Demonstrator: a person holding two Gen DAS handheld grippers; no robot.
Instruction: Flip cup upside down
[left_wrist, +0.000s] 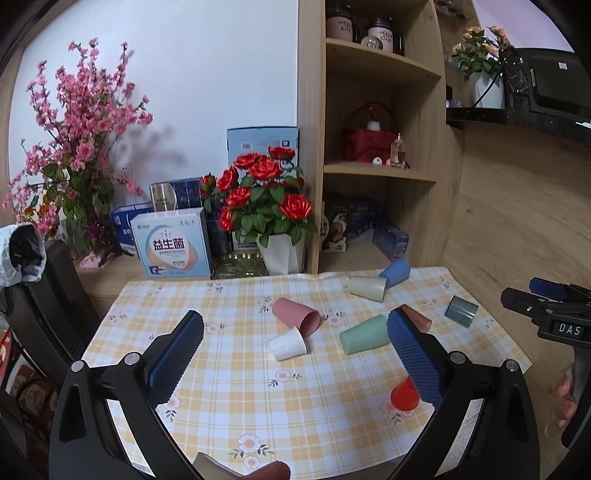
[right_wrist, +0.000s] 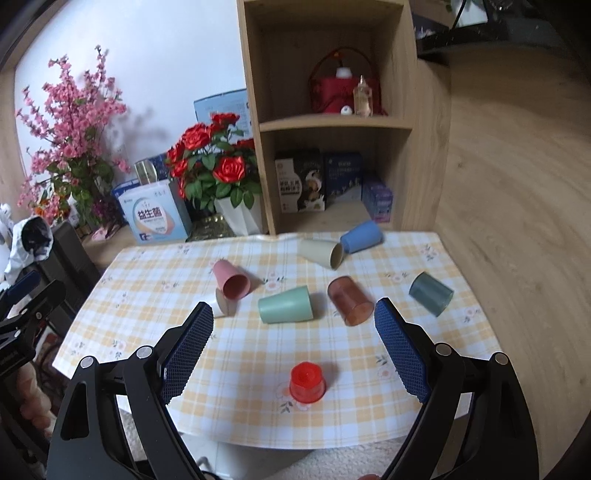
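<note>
Several cups lie on their sides on the checked tablecloth (right_wrist: 236, 373): pink (right_wrist: 231, 279), white (left_wrist: 287, 344), mint green (right_wrist: 285, 305), brown (right_wrist: 350, 301), dark grey-green (right_wrist: 431, 294), beige (right_wrist: 321, 253) and blue (right_wrist: 361, 236). A small red cup (right_wrist: 307, 381) stands upside down near the front edge; it also shows in the left wrist view (left_wrist: 405, 394). My right gripper (right_wrist: 293, 323) is open and empty above the cloth, behind the red cup. My left gripper (left_wrist: 295, 330) is open and empty over the white and mint cups (left_wrist: 364, 335).
A wooden shelf unit (right_wrist: 332, 122) with boxes and a red basket stands behind the table. A red rose pot (right_wrist: 218, 173), a pink blossom plant (left_wrist: 74, 147) and a white-blue box (left_wrist: 173, 242) stand at the back left. A black chair (left_wrist: 55, 295) is at the left.
</note>
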